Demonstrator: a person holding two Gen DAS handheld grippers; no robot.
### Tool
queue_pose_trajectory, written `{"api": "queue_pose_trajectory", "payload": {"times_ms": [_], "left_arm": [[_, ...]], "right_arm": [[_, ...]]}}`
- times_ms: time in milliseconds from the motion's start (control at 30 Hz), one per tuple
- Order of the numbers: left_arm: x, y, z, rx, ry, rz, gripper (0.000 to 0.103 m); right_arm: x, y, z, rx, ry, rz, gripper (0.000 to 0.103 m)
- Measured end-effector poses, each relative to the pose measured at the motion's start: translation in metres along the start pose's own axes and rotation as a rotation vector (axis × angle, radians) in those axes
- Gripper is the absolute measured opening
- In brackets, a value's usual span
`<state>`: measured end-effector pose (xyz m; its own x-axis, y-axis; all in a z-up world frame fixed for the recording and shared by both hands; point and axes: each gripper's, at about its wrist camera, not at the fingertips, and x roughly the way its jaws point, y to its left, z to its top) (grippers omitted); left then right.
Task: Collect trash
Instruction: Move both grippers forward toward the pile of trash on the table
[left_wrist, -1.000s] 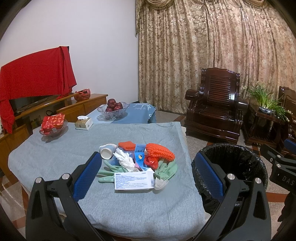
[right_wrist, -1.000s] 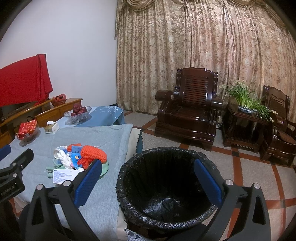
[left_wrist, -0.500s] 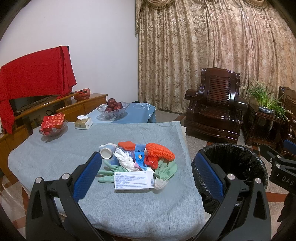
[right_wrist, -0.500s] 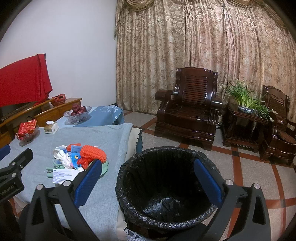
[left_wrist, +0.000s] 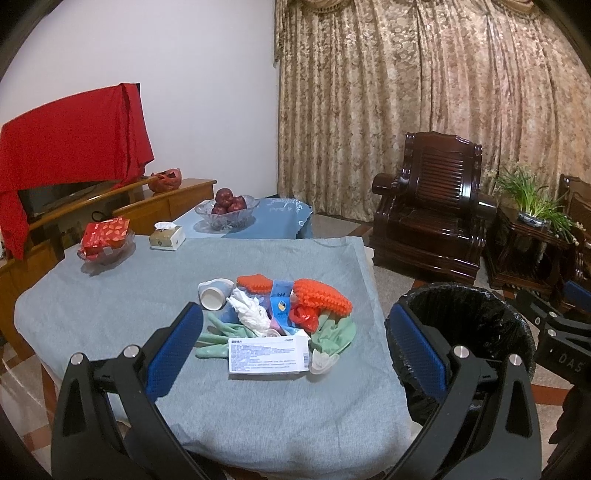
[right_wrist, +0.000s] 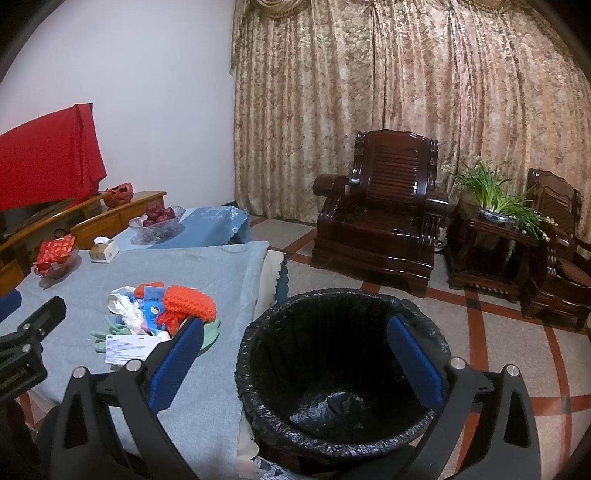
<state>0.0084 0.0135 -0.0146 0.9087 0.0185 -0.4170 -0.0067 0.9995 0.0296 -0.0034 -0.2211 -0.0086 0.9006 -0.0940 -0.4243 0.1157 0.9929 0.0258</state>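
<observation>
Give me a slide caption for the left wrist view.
Open left gripper faces a trash pile on the grey tablecloth, black-lined bin alongside.

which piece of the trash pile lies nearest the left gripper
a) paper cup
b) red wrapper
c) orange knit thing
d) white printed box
d: in the left wrist view the white printed box lies at the front edge of the pile, nearest the open left gripper; the paper cup, orange knit thing and red wrapper sit farther back.
</observation>
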Motion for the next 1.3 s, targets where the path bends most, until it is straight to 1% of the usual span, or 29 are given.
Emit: {"api": "queue_pose_trajectory", "payload": {"times_ms": [133,233,333,467,533,567,667,733,1000,1067,1167,1233,1300], "left_arm": [[0.005,0.006,0.003,0.0,0.01,0.012,0.098],[0.014,0.017,0.009,0.003,0.014,0.037,0.098],[0.026,0.034,0.014,-0.007,0.015,0.065,0.098],[0.047,0.065,0.015,-0.037,0.043,0.103,0.098],[0.058,0.08,0.013,-0.051,0.056,0.12,0.098],[0.064,0.087,0.011,-0.053,0.059,0.142,0.098],[0.077,0.099,0.005,-0.059,0.058,0.16,0.098],[0.085,0.105,0.0,-0.058,0.059,0.163,0.098],[0.122,0.122,-0.035,-0.066,0.149,0.141,0.097],[0.13,0.126,-0.045,-0.069,0.172,0.141,0.095],[0.138,0.13,-0.054,-0.066,0.192,0.147,0.091],[0.143,0.131,-0.058,-0.07,0.206,0.142,0.083],[0.149,0.131,-0.062,-0.075,0.225,0.133,0.083]], "right_arm": [[0.006,0.008,0.003,-0.007,0.003,0.016,0.097],[0.016,0.02,0.006,-0.019,0.002,0.035,0.097],[0.025,0.029,0.008,-0.027,0.007,0.055,0.097],[0.045,0.048,0.011,-0.044,0.015,0.097,0.097],[0.058,0.06,0.01,-0.058,0.029,0.118,0.097],[0.065,0.066,0.009,-0.064,0.036,0.129,0.097],[0.086,0.084,0.004,-0.082,0.065,0.15,0.097],[0.101,0.095,-0.002,-0.097,0.09,0.157,0.097],[0.144,0.129,-0.034,-0.148,0.199,0.187,0.089],[0.153,0.134,-0.044,-0.162,0.22,0.193,0.084],[0.16,0.14,-0.054,-0.186,0.255,0.211,0.08],[0.164,0.146,-0.06,-0.198,0.272,0.224,0.078],[0.168,0.151,-0.065,-0.214,0.289,0.237,0.076]]}}
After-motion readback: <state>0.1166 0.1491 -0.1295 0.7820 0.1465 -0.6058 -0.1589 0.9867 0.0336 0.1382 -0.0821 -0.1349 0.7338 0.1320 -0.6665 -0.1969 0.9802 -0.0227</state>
